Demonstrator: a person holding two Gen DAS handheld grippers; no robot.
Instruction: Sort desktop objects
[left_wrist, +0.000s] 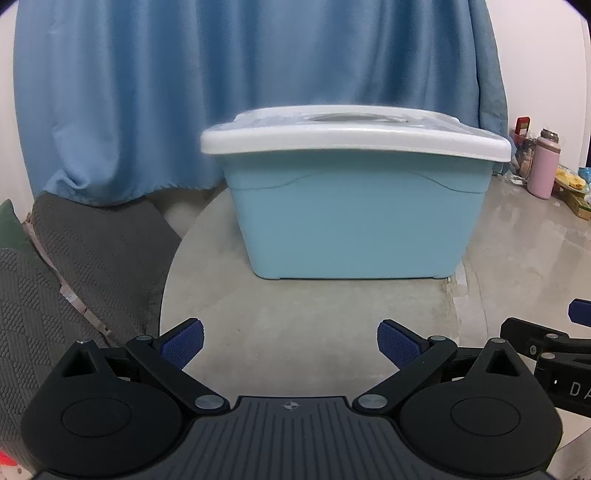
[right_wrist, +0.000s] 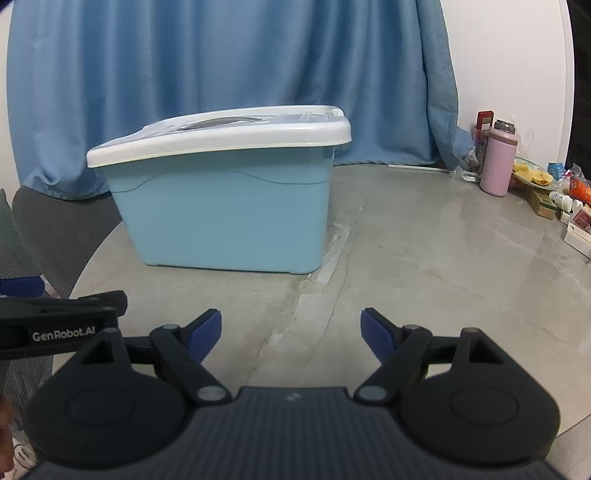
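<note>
A light blue storage box (left_wrist: 354, 225) with a white lid (left_wrist: 354, 138) stands on the round grey table (left_wrist: 303, 332); its lid is on. In the right wrist view the same box (right_wrist: 225, 221) stands left of centre under its lid (right_wrist: 218, 142). My left gripper (left_wrist: 290, 341) hovers open over bare tabletop in front of the box, nothing between its blue pads. My right gripper (right_wrist: 291, 332) is also open and empty, short of the box and to its right. Each gripper shows at the edge of the other's view.
At the table's far right stand a pink bottle (right_wrist: 498, 162), a plate of yellow food (right_wrist: 533, 175), small bottles and boxes (right_wrist: 576, 221). A blue curtain (right_wrist: 229, 66) hangs behind. A grey cushioned chair (left_wrist: 74, 258) sits left of the table edge.
</note>
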